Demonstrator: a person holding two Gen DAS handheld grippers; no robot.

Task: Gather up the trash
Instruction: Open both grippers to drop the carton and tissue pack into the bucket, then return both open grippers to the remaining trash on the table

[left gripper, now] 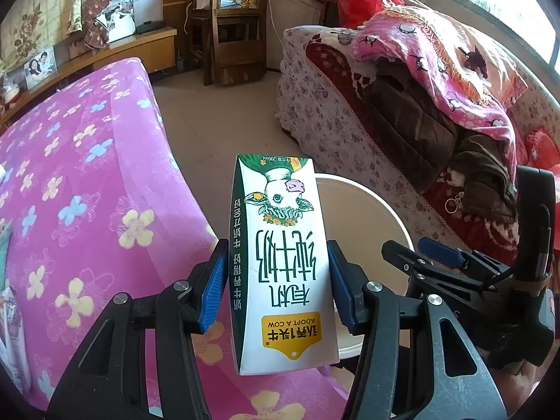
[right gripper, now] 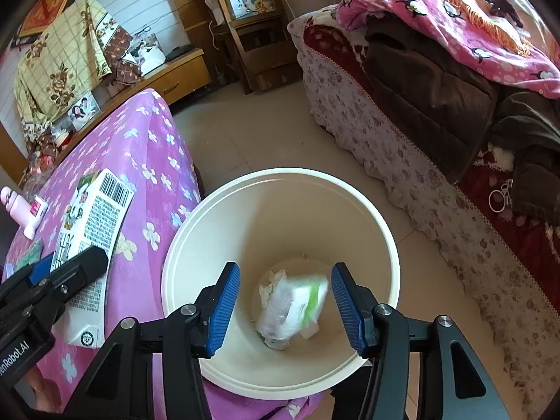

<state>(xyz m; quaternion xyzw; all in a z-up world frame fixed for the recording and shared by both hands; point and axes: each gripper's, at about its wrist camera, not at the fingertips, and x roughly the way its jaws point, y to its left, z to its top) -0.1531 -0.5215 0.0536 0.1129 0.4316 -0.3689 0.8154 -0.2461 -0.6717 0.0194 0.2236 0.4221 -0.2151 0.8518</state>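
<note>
My left tongs (left gripper: 276,280) clamp an upside-down milk carton (left gripper: 283,262) marked "ADOPT A COW" and "200mL" at the pink-clothed table's (left gripper: 87,175) edge beside the cream bin (right gripper: 280,182), while my right tongs (right gripper: 285,301) gape empty over its rim, crumpled wrappers (right gripper: 290,308) lying inside.

1. The left wrist camera sat just behind the left tool (left gripper: 276,280), looking forward and steeply down along its fingers, very near a milk carton (left gripper: 280,262) that blocked the middle.
2. The right wrist camera rode behind the right tool (right gripper: 285,301), tilted down almost straight into the cream bin (right gripper: 182,238), close above its rim.
3. Both views shared the bin, the pink flowered counter (left gripper: 87,175), the sofa (left gripper: 315,98), the tiled floor and the wooden chair (right gripper: 245,35); the blurred bundle in the bin was probably wrappers.
</note>
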